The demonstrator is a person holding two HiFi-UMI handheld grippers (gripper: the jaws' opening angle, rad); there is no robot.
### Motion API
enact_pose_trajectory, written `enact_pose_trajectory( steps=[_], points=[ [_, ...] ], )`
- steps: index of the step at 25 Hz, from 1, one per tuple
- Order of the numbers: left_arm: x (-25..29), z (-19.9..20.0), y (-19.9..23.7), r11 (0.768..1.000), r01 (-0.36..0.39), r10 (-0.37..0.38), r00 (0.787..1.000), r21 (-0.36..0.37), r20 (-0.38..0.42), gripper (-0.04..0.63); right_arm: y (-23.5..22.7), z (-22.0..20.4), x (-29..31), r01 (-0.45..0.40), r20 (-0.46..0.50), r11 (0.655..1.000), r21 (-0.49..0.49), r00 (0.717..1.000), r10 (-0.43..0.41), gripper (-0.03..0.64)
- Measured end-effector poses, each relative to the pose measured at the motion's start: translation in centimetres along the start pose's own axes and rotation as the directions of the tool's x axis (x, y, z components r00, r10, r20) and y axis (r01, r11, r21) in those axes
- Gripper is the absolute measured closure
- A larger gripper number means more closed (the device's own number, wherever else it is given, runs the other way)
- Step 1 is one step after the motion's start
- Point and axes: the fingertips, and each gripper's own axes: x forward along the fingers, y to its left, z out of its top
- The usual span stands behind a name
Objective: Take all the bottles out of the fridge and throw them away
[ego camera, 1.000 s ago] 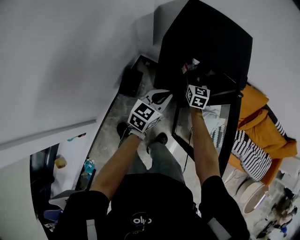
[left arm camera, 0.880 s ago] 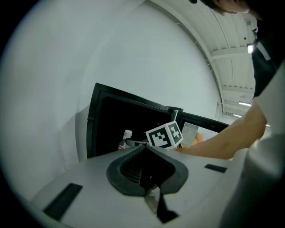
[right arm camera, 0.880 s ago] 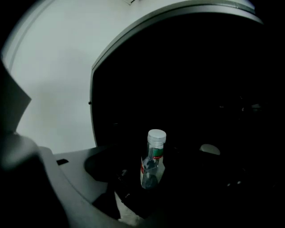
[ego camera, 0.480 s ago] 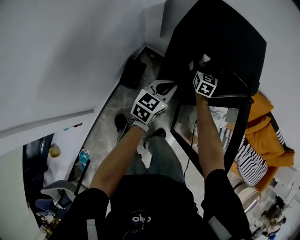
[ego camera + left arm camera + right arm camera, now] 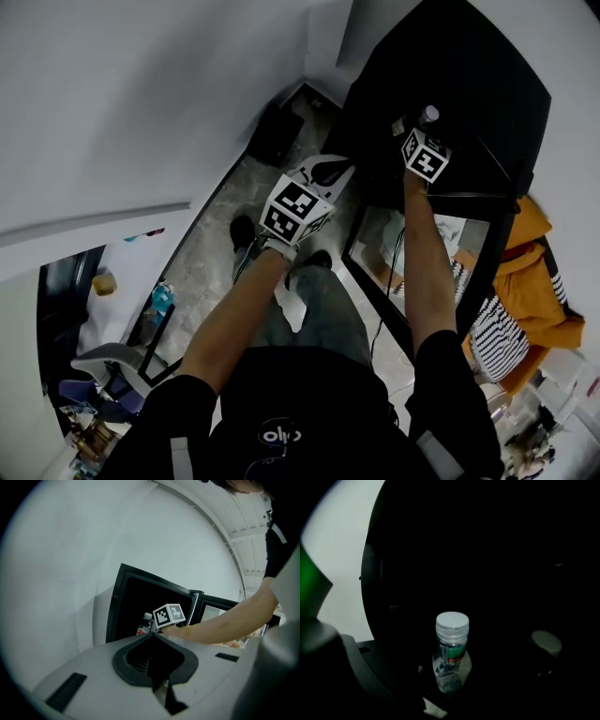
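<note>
One bottle (image 5: 451,653) at least is seen upright inside the dark fridge (image 5: 441,66), and a second cap (image 5: 546,642) is dimly made out to its right, so the emptying is judged unfinished. The right hand-held gripper (image 5: 411,127) has just been opened wide, with the bottle just ahead between its jaws, unclamped. The left hand-held gripper (image 5: 326,173) is closed and empty, outside the fridge.

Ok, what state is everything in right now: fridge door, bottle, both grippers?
fridge door: open.
bottle: upright inside the fridge, cap on, not gripped.
right gripper: open, jaws have just been opening; bottle ahead in line with them, untouched.
left gripper: shut, empty, outside the fridge.
</note>
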Motion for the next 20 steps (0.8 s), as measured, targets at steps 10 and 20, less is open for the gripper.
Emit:
enact_pose_trajectory(
  steps=[10, 20],
  points=[
    [-2.0, -0.5, -0.6, 1.000, -0.020, 0.020, 1.000, 0.000, 0.004, 0.594, 1.3, -0.2, -1.6, 0.010, -0.008, 0.998, -0.054, 1.000, -0.010, 0.416],
    [-4.7, 0.4, -2.2, 1.000, -0.001, 0.001, 1.000, 0.006, 0.020, 0.594, 3.7, -0.7, -8.3, -0.037, 0.000, 0.995, -0.088, 0.999, 0.037, 0.417]
  ],
)
